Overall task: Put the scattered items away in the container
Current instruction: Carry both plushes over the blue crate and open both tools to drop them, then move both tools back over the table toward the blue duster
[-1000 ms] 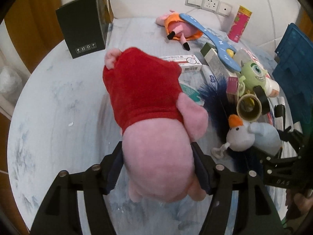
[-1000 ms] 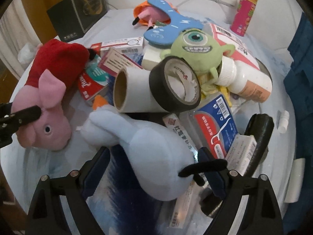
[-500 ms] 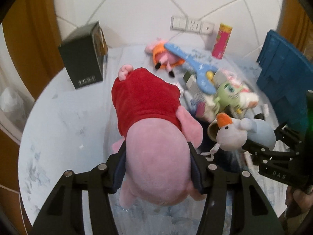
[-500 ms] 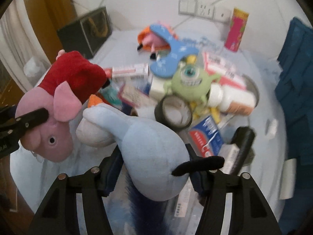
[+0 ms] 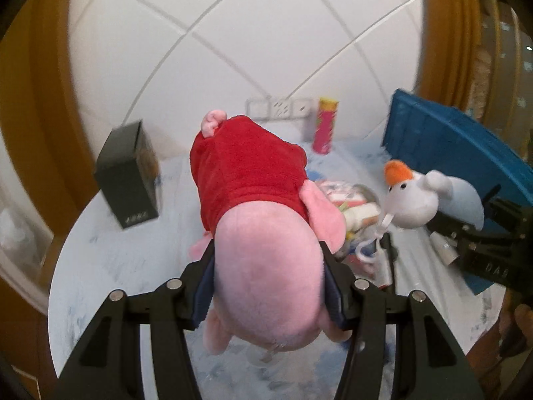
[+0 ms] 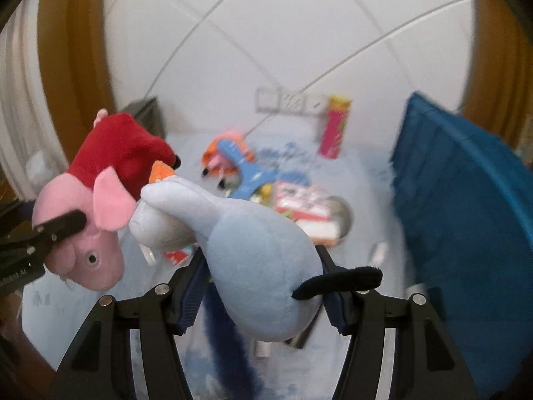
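Left gripper (image 5: 268,295) jaws squeeze a pink pig toy (image 5: 263,233); right gripper (image 6: 263,295) jaws squeeze a blue bird toy (image 6: 246,250) — both above the table (image 5: 126,260). Soft bodies could slip before reaching the blue bin (image 6: 466,216).

Pig plush (image 5: 256,233) at centre; bird plush (image 5: 419,200) at 3 o'clock; box (image 5: 128,175) at 9; canister (image 5: 324,125) at 12; crate (image 5: 459,153) at 2.
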### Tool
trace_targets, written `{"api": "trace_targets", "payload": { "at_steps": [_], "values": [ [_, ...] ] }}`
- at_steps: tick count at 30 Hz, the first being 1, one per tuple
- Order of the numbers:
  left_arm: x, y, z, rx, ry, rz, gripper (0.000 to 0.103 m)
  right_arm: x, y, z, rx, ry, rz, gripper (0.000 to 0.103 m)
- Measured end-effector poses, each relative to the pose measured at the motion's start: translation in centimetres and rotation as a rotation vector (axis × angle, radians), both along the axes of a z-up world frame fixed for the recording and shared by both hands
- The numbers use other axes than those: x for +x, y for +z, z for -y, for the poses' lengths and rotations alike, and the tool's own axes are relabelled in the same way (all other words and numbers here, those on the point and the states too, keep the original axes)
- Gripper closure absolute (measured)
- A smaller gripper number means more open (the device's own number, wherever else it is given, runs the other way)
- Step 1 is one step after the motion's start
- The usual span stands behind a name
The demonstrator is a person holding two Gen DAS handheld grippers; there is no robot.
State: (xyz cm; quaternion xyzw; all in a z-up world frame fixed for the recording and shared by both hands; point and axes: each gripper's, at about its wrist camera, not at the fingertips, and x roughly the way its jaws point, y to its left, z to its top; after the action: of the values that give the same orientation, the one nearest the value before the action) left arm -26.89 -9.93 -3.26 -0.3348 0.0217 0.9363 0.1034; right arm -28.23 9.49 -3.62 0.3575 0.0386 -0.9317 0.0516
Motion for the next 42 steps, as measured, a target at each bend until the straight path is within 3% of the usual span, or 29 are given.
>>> {"api": "trace_targets", "payload": {
  "at_steps": [4,9,15,20,24,29,31,32,34,35,36,42],
  "values": [
    [0.6,2.4,-3.5,0.009,-0.053,-0.052,0.048,1.7,3.8,-3.7,0.008,-0.067,-0.087,0.042],
    [1.0,5.9,-10.7,0.021,-0.121,-0.141,0.048,4.2,8.4,-9.6,0.024,-0.142,-0.204,0.042],
    [1.6,10.5,-21.9,0.052,-0.207,-0.242,0.048,7.5,13.2,-20.0,0.045,-0.232,-0.333,0.042],
    [1.3,12.8,-31.1,0.054,-0.291,-0.251,0.048,10.2,15.6,-30.0,0.056,-0.342,-0.371,0.042],
    [1.1,14.6,-38.4,0.054,-0.358,-0.258,0.048,10.9,15.7,-36.5,0.061,-0.41,-0.347,0.042],
    [0.8,14.3,-45.1,0.024,-0.412,-0.217,0.048,11.8,14.8,-41.8,0.038,-0.451,-0.326,0.042],
    [1.1,14.1,-46.6,0.013,-0.416,-0.208,0.043,12.2,14.5,-43.3,0.03,-0.459,-0.317,0.041],
    [1.4,14.0,-47.1,0.009,-0.416,-0.207,0.039,12.4,14.2,-43.8,0.027,-0.462,-0.315,0.038],
    [1.7,13.9,-47.6,0.004,-0.406,-0.21,0.03,12.5,13.8,-44.9,0.016,-0.47,-0.312,0.019],
    [1.8,13.9,-47.7,0.002,-0.398,-0.214,0.022,12.4,13.6,-45.3,0.016,-0.479,-0.31,0.0],
    [1.9,13.9,-47.7,0.0,-0.389,-0.218,0.018,12.4,13.4,-45.6,0.016,-0.482,-0.31,0.0],
    [2.1,13.2,-46.8,-0.019,-0.346,-0.215,0.018,12.2,12.3,-46.3,-0.006,-0.465,-0.297,0.0]
  ]
}}
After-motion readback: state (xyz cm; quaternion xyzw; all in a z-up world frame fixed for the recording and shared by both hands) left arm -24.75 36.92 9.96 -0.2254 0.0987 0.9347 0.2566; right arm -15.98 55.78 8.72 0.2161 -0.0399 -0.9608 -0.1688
